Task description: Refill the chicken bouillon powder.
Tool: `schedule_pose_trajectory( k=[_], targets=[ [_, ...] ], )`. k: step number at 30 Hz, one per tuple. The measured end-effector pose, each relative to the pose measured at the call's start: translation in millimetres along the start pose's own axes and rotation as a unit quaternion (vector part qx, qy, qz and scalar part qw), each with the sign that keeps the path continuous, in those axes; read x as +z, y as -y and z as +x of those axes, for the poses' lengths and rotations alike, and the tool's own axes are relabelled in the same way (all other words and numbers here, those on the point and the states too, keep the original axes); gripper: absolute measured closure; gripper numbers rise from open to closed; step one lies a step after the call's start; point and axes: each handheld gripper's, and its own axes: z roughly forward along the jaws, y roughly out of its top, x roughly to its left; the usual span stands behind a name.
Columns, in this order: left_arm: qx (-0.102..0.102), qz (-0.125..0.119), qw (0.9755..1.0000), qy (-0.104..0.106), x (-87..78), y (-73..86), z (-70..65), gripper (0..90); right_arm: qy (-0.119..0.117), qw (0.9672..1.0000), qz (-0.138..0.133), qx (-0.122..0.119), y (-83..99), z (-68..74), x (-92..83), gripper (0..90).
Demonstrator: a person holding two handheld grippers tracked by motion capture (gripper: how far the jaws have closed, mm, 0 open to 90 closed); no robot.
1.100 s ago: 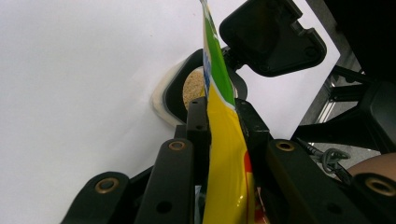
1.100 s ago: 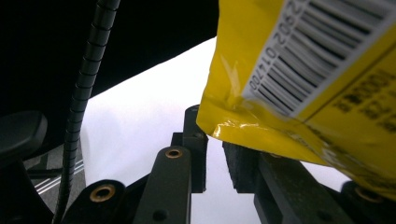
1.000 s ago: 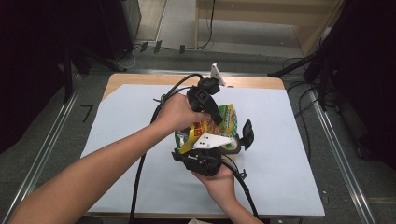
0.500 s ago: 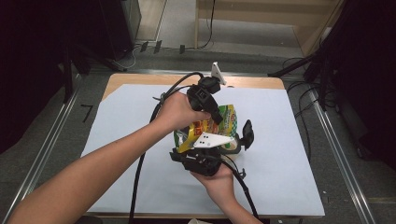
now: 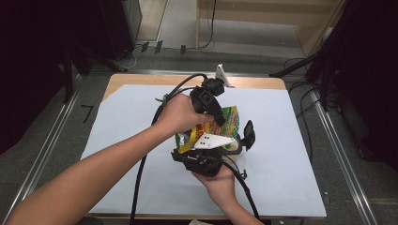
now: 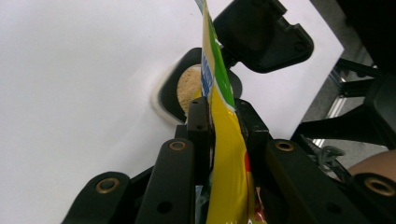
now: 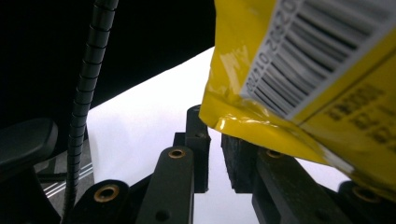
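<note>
A yellow and green snack bag [image 5: 226,118] hangs over the middle of the white sheet. My left gripper [image 5: 219,123] comes from above and is shut on the bag [image 6: 224,140], which runs edge-on between its jaws. Under the bag sits a small black container [image 6: 187,88] holding tan crumbs, its hinged lid [image 6: 261,37] flipped open. My right gripper [image 5: 187,149] is held low beside the bag's bottom. In the right gripper view its jaws [image 7: 215,126] stand a narrow gap apart with nothing between them. The bag's barcode corner [image 7: 317,70] lies over the right-hand jaw.
White paper [image 5: 291,140] covers a wooden table with metal rails on both sides. A small white bracket [image 5: 220,74] stands at the far edge. The left gripper's black cable [image 5: 141,168] trails down the left side of the sheet.
</note>
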Motion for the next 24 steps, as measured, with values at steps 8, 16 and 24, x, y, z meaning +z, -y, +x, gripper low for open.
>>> schedule_pose_trajectory(
  k=[8, 16, 24],
  targets=[
    [-0.003, 0.004, 1.0, -0.002, -1.6, -1.0, 2.0, 80.0, 0.011, 0.9999, -0.007, 0.004, -1.6, -3.7, -4.6, 81.9],
    [-0.015, 0.004, 0.9998, 0.013, -2.2, 0.1, 7.8, 83.0, 0.011, 0.9999, -0.009, 0.001, -0.1, -4.3, -3.6, 81.7],
    [-0.017, 0.002, 0.9997, 0.015, -2.2, 1.0, 8.2, 84.1, 0.012, 0.9999, -0.007, 0.0, 0.3, -3.9, -2.9, 81.6]
  ],
)
